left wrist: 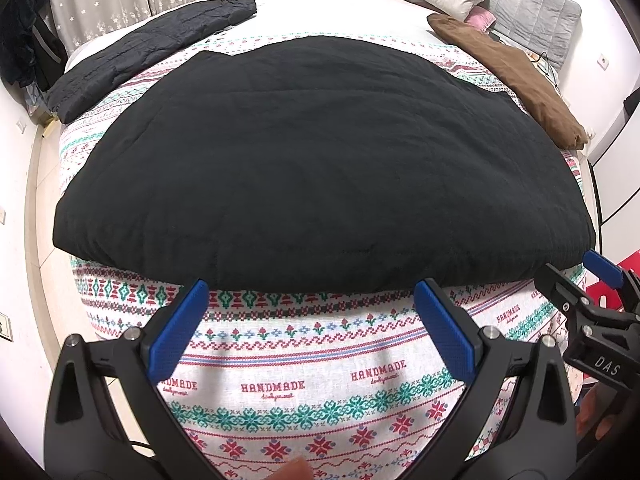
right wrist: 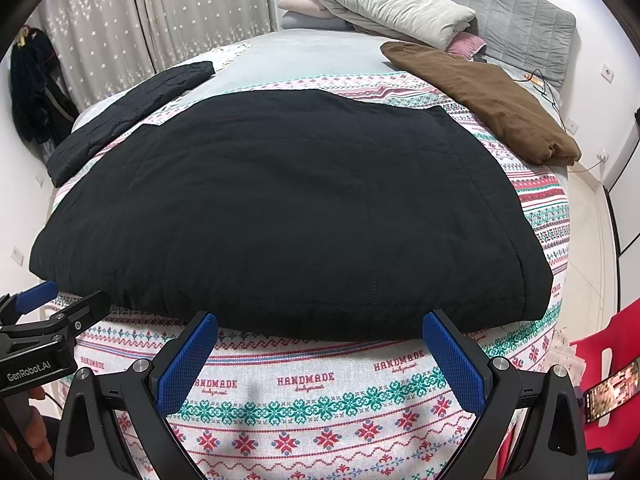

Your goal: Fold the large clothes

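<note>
A large black quilted garment point(left wrist: 320, 160) point(right wrist: 288, 200) lies spread flat on the patterned bedspread point(left wrist: 304, 360) point(right wrist: 320, 392). My left gripper point(left wrist: 312, 288) is open, its blue pads just short of the garment's near hem, holding nothing. My right gripper point(right wrist: 320, 320) is open too, its fingertips at the same hem, further right. In the left wrist view the right gripper point(left wrist: 592, 276) shows at the right edge, near the garment's near right corner. The left gripper point(right wrist: 52, 300) appears at the left edge of the right wrist view, near the left corner.
A folded dark garment point(left wrist: 152, 56) point(right wrist: 132, 116) lies at the far left of the bed, a brown one point(left wrist: 512, 76) point(right wrist: 488, 96) at the far right. Pillows point(right wrist: 392, 4) are stacked by the grey headboard. A red chair point(right wrist: 604, 356) with a phone stands at the right.
</note>
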{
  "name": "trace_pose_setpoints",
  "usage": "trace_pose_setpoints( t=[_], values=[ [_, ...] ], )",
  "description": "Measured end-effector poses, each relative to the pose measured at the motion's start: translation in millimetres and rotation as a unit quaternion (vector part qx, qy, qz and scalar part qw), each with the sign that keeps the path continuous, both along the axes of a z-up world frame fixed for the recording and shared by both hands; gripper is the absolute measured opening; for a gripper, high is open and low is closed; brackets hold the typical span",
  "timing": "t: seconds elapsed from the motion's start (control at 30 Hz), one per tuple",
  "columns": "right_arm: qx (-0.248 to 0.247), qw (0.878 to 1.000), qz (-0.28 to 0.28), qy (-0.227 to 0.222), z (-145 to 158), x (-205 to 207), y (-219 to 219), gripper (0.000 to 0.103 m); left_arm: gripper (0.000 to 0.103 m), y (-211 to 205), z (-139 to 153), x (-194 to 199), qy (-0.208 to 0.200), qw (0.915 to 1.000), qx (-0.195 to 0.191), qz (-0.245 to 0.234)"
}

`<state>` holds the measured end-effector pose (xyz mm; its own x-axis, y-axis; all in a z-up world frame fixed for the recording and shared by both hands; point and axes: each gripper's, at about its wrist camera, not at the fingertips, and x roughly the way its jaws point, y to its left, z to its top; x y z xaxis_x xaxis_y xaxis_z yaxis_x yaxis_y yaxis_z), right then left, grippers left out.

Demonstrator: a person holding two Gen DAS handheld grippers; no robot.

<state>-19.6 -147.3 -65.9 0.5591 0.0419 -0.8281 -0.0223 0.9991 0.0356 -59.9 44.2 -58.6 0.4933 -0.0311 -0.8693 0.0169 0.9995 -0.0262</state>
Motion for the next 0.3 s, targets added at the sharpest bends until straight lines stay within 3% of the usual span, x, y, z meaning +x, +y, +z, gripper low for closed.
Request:
trace_pose_setpoints(
  t=[0.3],
  values=[
    [-0.003,1.000,0.004,0.005,-2.0,-0.9,1.0,0.103,0.102,-0.6,-2.4,1.6,0.007,1.0000,0.004,0.003]
  ],
)
